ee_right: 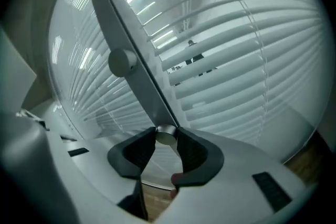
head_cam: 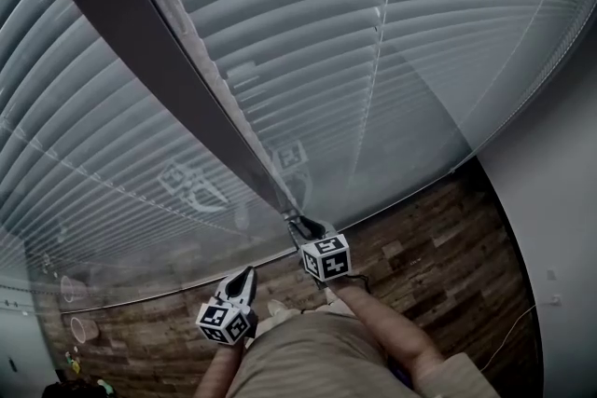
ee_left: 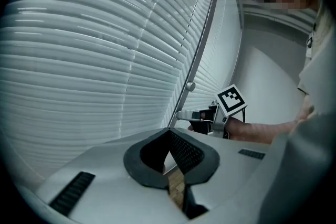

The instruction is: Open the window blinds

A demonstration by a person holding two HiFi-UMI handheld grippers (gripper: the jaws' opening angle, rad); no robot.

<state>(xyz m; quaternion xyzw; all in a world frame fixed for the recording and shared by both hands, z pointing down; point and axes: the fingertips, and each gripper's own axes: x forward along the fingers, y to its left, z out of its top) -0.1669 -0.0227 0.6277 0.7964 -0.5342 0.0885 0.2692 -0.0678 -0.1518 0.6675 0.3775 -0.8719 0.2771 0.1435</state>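
White slatted blinds (head_cam: 373, 42) cover the window, slats lying nearly flat against each other. A long grey tilt wand (head_cam: 168, 61) hangs in front of them, running down to my right gripper (head_cam: 300, 226). In the right gripper view the wand (ee_right: 134, 55) ends in a metal cap held between the dark pads of my right gripper (ee_right: 167, 136), which is shut on it. The left gripper (head_cam: 244, 275) hangs lower and to the left, shut with nothing in it. From the left gripper (ee_left: 169, 132) view I see the wand (ee_left: 202, 44) and the right gripper (ee_left: 184, 114) at its foot.
Wood-plank floor (head_cam: 420, 247) lies below the window. A white wall (head_cam: 560, 200) closes the right side. The arm (head_cam: 392, 331) reaches up from the bottom. A round knob (ee_right: 122, 62) sits beside the wand. Small items (head_cam: 79, 328) lie on the floor at lower left.
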